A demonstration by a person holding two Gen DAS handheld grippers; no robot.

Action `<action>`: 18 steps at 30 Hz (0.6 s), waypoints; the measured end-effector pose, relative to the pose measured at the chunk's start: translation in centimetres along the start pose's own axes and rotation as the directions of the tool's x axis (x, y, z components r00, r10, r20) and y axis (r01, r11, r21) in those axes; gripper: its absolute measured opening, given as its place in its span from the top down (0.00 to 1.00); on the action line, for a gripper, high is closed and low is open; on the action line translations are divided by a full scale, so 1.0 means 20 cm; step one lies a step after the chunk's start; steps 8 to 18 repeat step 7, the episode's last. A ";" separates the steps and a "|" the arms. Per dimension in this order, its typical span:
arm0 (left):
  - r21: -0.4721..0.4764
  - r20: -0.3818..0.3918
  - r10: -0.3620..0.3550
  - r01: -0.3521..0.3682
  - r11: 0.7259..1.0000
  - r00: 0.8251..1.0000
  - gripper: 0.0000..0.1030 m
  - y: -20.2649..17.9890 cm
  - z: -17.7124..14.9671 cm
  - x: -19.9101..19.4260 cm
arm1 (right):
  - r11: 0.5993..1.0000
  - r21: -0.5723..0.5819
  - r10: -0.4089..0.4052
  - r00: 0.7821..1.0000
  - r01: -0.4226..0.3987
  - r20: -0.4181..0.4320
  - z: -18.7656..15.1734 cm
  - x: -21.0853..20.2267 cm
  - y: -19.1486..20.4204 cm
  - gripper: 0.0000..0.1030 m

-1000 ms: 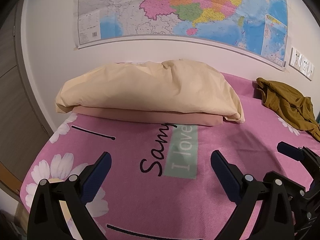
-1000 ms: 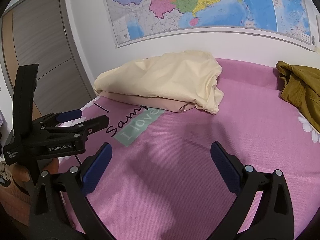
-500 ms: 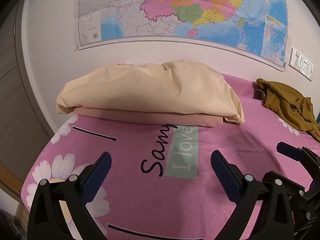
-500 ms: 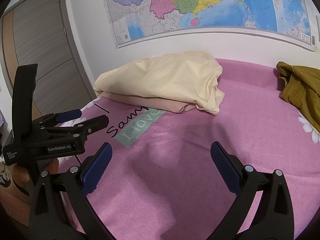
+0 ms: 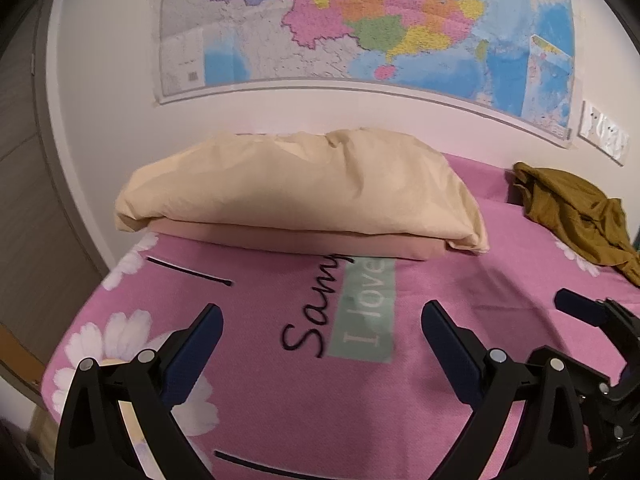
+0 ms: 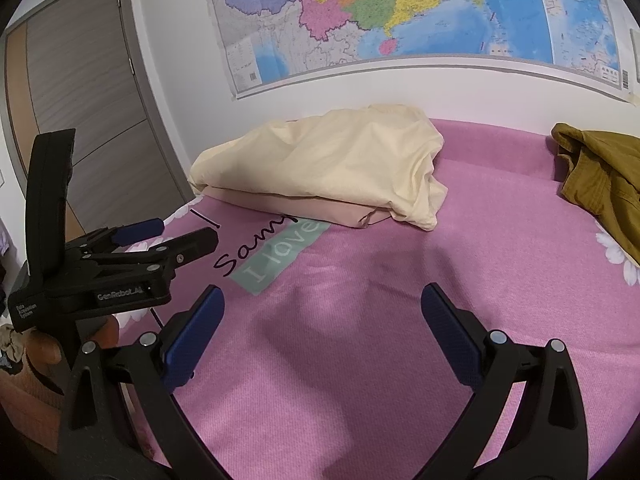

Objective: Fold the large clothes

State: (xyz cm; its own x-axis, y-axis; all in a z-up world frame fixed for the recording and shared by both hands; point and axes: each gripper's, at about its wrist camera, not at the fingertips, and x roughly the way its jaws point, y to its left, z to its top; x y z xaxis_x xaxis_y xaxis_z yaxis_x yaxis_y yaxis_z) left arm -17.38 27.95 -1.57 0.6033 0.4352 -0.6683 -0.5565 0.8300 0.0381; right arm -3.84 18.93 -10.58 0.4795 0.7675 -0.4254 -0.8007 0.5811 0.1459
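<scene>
An olive-brown garment (image 5: 576, 208) lies crumpled at the far right of the pink bed (image 5: 460, 280); it also shows in the right wrist view (image 6: 604, 176). My left gripper (image 5: 320, 320) is open and empty, held over the bed's near left part above the printed words. My right gripper (image 6: 320, 300) is open and empty over the middle of the bed. The left gripper also shows from the side in the right wrist view (image 6: 176, 232), and part of the right gripper (image 5: 588, 312) shows at the left wrist view's right edge. Neither touches the garment.
A cream pillow on a folded peach cover (image 5: 296, 196) lies at the head of the bed against the wall. A big map (image 5: 360, 28) hangs above. A grey door (image 6: 80, 120) stands left of the bed. A brown object (image 6: 24, 364) sits by the bed's left edge.
Both views have drifted slightly; the grippers stay open and empty over the bed. The clothes and pillow have not moved.
</scene>
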 end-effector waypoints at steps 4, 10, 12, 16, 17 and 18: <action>0.003 -0.027 -0.034 0.034 0.999 0.999 0.07 -0.05 0.00 0.03 | 1.000 0.020 -0.021 1.000 0.021 0.011 0.00 -0.03 -0.04 0.06; 0.039 -0.044 -0.076 0.078 0.996 0.996 0.07 -0.13 0.00 0.05 | 0.997 0.037 -0.066 0.998 0.065 0.025 -0.01 -0.09 -0.09 0.06; 0.039 -0.044 -0.076 0.078 0.996 0.996 0.07 -0.13 0.00 0.05 | 0.997 0.037 -0.066 0.998 0.065 0.025 -0.01 -0.09 -0.09 0.06; 0.039 -0.044 -0.076 0.078 0.996 0.996 0.07 -0.13 0.00 0.05 | 0.997 0.037 -0.066 0.998 0.065 0.025 -0.01 -0.09 -0.09 0.06; 0.039 -0.044 -0.076 0.078 0.996 0.996 0.07 -0.13 0.00 0.05 | 0.997 0.037 -0.066 0.998 0.065 0.025 -0.01 -0.09 -0.09 0.06; 0.039 -0.044 -0.076 0.078 0.996 0.996 0.07 -0.13 0.00 0.05 | 0.997 0.037 -0.066 0.998 0.065 0.025 -0.01 -0.09 -0.09 0.06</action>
